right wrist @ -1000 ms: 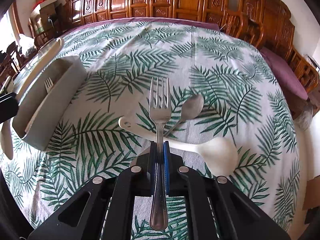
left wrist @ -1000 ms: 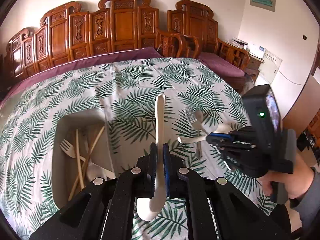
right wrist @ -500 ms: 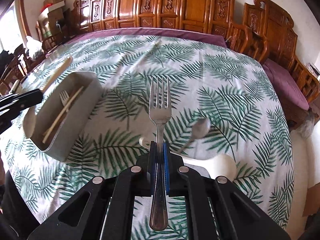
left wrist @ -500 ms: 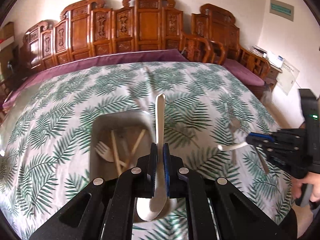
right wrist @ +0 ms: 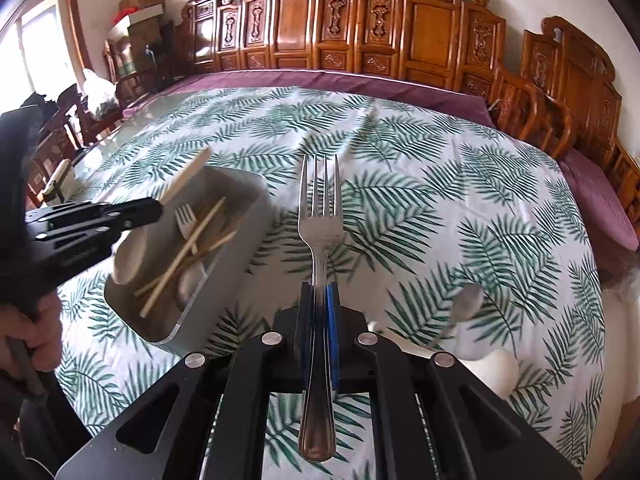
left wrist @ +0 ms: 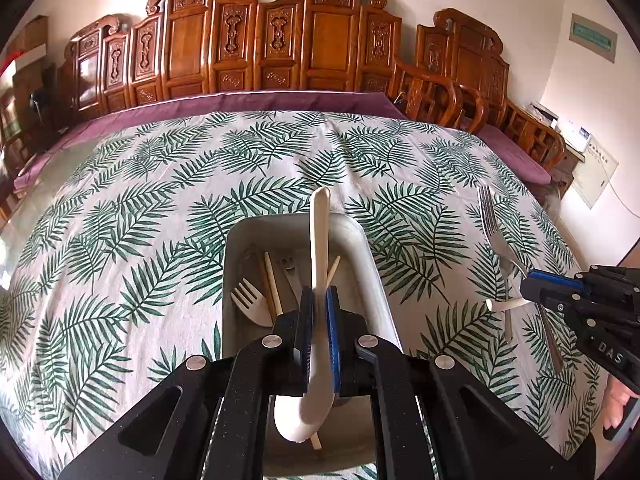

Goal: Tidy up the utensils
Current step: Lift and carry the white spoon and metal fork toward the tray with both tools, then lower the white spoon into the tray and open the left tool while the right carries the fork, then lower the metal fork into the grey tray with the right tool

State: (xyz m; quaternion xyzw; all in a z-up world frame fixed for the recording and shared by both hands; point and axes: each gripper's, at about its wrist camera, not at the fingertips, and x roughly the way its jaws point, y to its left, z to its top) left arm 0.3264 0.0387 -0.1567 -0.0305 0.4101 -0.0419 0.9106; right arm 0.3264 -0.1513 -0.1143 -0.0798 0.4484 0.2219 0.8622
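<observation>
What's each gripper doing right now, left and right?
Left gripper: closed on the cream spoon, over the grey tray.
Right gripper: closed on the metal fork, above the tablecloth.

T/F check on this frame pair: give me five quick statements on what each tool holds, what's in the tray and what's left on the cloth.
1. The left tool is shut on a cream plastic spoon. True.
2. The right tool is open with nothing in it. False: it is shut on a metal fork, tines pointing away from the camera.
3. The grey tray already holds a cream plastic fork and wooden chopsticks. True.
4. The cream spoon is lying flat inside the tray. False: it is in the left tool's grip, above the tray.
5. No utensils remain on the leaf-print tablecloth. False: a metal spoon and a white ladle-like spoon lie there.
</observation>
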